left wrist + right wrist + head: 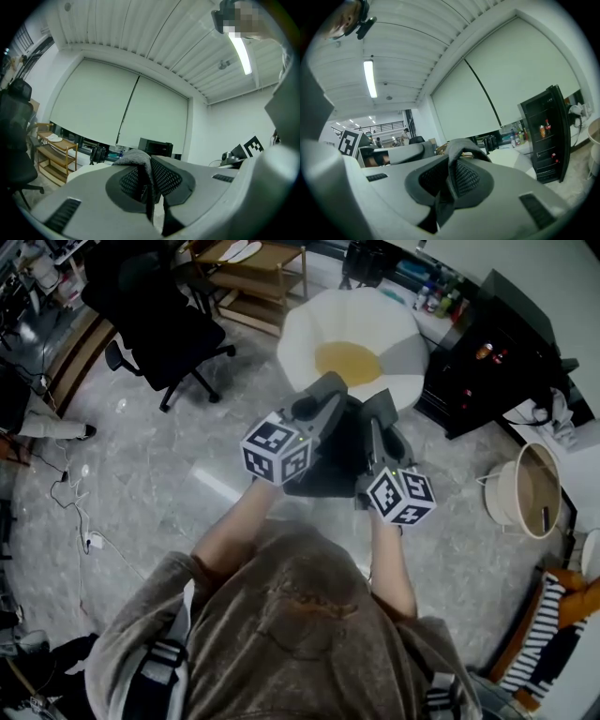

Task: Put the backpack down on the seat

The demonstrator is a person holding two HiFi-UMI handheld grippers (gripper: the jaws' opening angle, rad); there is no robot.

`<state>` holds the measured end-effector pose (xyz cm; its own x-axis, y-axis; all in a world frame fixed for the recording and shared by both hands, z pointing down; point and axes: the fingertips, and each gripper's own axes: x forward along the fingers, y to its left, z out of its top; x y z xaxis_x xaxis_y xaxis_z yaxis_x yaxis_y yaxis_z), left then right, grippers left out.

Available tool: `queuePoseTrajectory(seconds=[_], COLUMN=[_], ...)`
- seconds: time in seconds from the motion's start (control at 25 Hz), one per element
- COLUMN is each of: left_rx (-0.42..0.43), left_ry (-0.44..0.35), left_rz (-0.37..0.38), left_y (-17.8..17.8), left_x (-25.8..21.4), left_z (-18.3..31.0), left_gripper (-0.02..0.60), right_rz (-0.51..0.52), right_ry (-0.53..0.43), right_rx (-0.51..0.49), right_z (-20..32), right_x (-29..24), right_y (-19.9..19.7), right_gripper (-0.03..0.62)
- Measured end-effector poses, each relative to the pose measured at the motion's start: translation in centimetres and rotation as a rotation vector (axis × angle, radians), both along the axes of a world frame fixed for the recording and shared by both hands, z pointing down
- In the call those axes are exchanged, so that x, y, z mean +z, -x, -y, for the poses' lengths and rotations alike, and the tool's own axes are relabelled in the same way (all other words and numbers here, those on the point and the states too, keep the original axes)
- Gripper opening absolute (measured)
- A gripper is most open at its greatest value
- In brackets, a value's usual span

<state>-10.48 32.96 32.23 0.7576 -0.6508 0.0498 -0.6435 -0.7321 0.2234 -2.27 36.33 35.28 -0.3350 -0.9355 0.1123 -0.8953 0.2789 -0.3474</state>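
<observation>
Grey strap fabric is pinched in both grippers. The left gripper [323,392] has its jaws shut tight on a fold of strap [139,161], which rises in a hump between the mesh pads. The right gripper [380,404] is clamped the same way on another fold [458,149]. The dark backpack [328,467] hangs below and between the two grippers, over the pale floor [187,484]. It is at the near edge of the seat [302,334], a round white one with a yellow middle. It is not lying on the yellow middle, and whether it touches the rim cannot be told. A black office chair [155,310] stands to the left, well apart, and a black cabinet [497,357] stands to the right.
</observation>
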Motion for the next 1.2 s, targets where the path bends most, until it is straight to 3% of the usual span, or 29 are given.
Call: queuePoseTrajectory(seconds=[0.36,1.2], left_rx=[0.014,0.091], left_ry=[0.028,0.097], left_rz=[-0.006,0.001], left_y=[-2.3,-3.7], left_x=[0.8,2.1], left_z=[5.4,20.4], left_gripper=[0.034,0.034], right_rz=[0.016,0.050], right_ry=[0.020,0.062], right_rx=[0.022,0.033], right_z=[5.4,20.0], right_x=[0.7,1.9], right_y=[-2.5,-3.3], right_gripper=[0.028,0.028])
